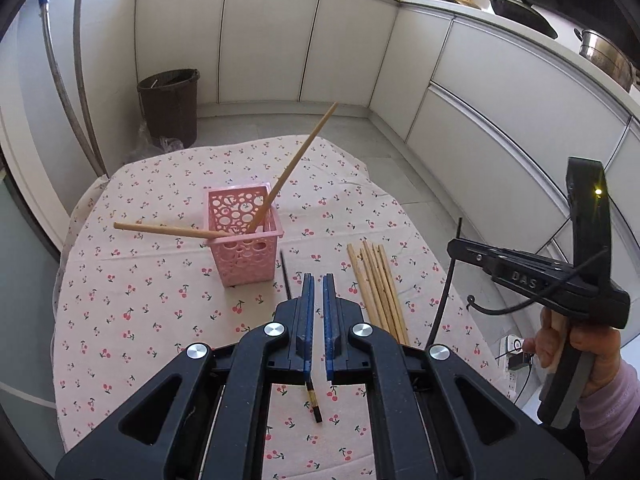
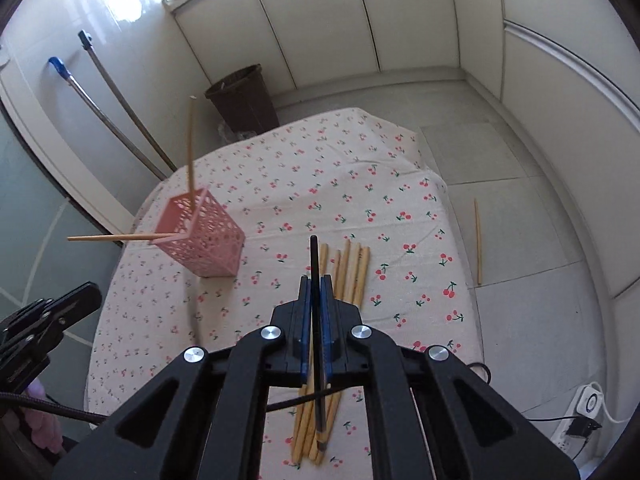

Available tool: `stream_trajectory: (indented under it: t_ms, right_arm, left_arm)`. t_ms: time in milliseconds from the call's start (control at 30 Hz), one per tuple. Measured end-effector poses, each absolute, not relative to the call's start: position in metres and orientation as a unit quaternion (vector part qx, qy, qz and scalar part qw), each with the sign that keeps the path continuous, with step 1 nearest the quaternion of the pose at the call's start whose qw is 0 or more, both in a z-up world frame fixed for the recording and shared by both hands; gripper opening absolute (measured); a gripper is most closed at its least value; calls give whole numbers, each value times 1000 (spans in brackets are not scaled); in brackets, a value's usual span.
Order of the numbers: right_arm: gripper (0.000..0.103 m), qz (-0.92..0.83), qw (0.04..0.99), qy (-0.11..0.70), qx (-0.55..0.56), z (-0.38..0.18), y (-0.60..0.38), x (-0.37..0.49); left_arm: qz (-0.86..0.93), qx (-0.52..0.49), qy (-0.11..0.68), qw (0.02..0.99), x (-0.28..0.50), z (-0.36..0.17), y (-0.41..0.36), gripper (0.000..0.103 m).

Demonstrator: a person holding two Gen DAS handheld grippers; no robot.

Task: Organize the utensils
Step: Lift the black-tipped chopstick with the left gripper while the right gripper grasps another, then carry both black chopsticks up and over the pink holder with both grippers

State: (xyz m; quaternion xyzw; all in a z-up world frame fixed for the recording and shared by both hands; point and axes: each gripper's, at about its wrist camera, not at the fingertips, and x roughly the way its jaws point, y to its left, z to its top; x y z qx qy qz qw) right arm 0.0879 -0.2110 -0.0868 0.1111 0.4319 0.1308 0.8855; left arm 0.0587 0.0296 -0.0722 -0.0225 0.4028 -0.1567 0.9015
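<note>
While the right gripper [image 2: 316, 280] clamps 1 black chopstick [image 2: 314, 264], the left gripper [image 1: 318, 280] hangs slightly parted, holding nothing.

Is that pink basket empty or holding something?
Holding something: two wooden chopsticks lean out of the pink basket, which stands upright on the tablecloth.

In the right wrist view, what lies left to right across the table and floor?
Pink basket with two chopsticks → black chopstick clamped in the right hand-held gripper → bundle of wooden chopsticks on the tablecloth → a lone wooden chopstick on the floor.
</note>
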Motion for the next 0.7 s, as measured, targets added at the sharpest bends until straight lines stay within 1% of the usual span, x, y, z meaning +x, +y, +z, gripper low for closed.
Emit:
stream_trajectory:
  t_ms: [100, 167, 267, 300, 400, 500, 700]
  right_arm:
    - [5, 143, 901, 396, 102, -61, -204, 75]
    - [5, 153, 900, 393, 109, -54, -202, 73]
    - [5, 154, 903, 385, 109, -49, -200, 72]
    - [5, 154, 904, 384, 111, -48, -200, 72]
    - [5, 158, 900, 387, 123, -47, -201, 73]
    - [5, 160, 900, 385, 127, -46, -205, 72]
    - [5, 166, 896, 388, 137, -48, -213, 73]
  left_arm:
    - [-153, -21, 396, 905, 55, -65, 32, 4]
    - [-165, -21, 424, 890, 60, -71, 33, 4]
    - [-166, -46, 503, 847, 82, -110, 32, 8]
    - [-156, -48, 526, 834, 91, -127, 31, 11]
    - [-108, -21, 565, 817, 118, -174, 20, 18]
    - [-91, -14, 579, 810, 138, -202, 7, 25]
    - [-50, 5, 574, 817, 166, -229, -15, 27]
